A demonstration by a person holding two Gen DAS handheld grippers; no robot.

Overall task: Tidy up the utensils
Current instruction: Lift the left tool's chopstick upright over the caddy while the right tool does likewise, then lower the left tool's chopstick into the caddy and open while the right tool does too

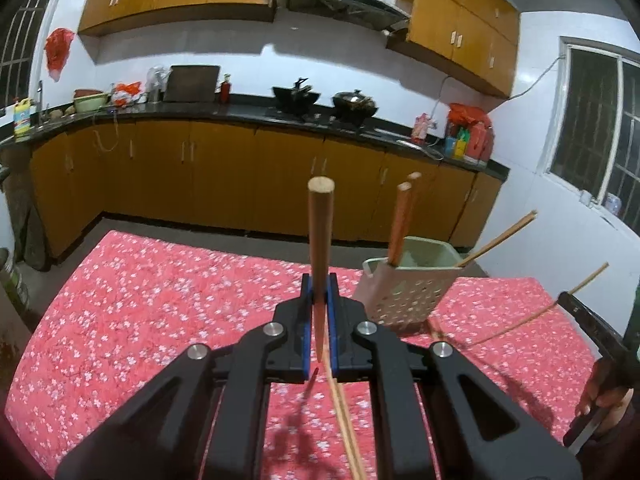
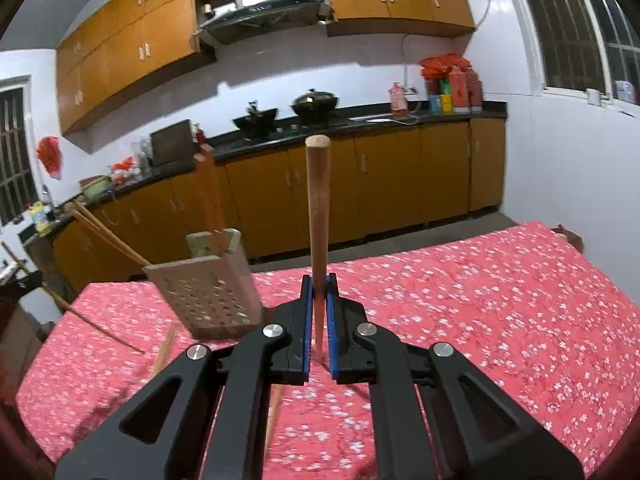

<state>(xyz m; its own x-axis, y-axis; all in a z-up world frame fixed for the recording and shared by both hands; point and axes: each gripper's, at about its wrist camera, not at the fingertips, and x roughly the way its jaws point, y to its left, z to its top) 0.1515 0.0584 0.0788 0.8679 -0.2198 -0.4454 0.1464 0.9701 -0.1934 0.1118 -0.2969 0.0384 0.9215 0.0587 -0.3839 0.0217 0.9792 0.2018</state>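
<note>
Right up close in the left wrist view, the left hand-held gripper [image 1: 319, 316] is seen clenched on a reddish wooden chopstick [image 1: 319, 240], which is pinched between the blue pads and stands upright, thick end up. Same deal on the other side: the right hand-held gripper [image 2: 319, 316] is clamped on its own wooden chopstick [image 2: 318, 208], also held upright between the pads.

Both are held above a bench covered with a red floral cloth [image 1: 160, 300]. A pale perforated utensil holder [image 1: 404, 292] is stood on the cloth, just right of the left gripper and left of the right one. Two reddish chopsticks [image 1: 400, 224] are already parked in it, plus a thin pair of bamboo chopsticks [image 1: 500, 236] leaned out over its rim. More bamboo chopsticks [image 1: 344, 420] are left lying on the cloth under the left gripper. A person's hand [image 1: 604, 392] is glimpsed at the right edge.
</note>
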